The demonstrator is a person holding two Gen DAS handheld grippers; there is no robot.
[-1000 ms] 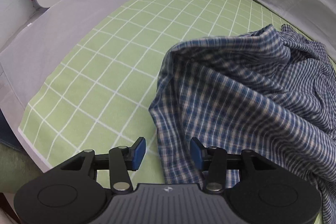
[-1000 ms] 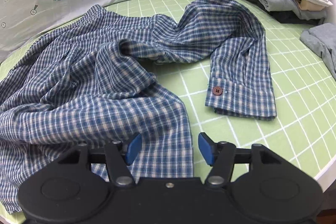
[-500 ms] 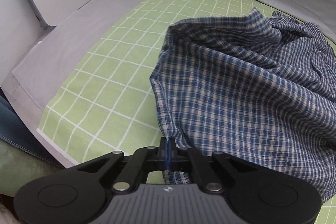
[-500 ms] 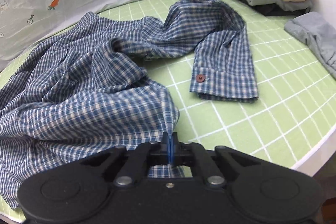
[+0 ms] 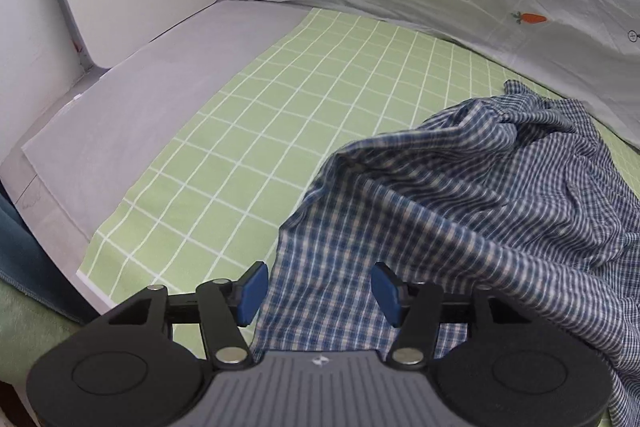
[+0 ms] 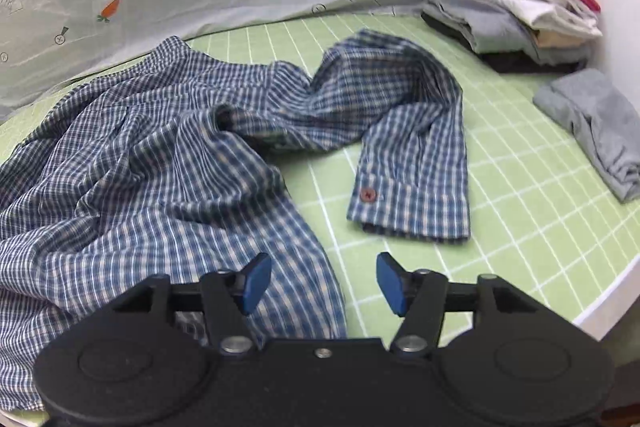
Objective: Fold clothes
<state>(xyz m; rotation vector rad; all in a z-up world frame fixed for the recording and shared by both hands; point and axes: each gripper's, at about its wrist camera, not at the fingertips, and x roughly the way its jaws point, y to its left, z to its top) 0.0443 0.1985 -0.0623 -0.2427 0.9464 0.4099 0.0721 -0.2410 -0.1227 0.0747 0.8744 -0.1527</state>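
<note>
Lying rumpled, plaid shirt (image 6: 168, 163); clothes stack (image 6: 516, 11) & grey garment (image 6: 596, 131) nearby.

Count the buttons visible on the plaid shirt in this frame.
1. A reddish-brown button sits on the sleeve cuff of the plaid shirt, lying flat on the green checked cloth right of the crumpled body. Others may be hidden in the folds.

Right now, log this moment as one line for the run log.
left gripper: open, over shirt hem | right gripper: open | plaid shirt: crumpled, unfolded | sleeve cuff: flat on green grid cloth
</note>
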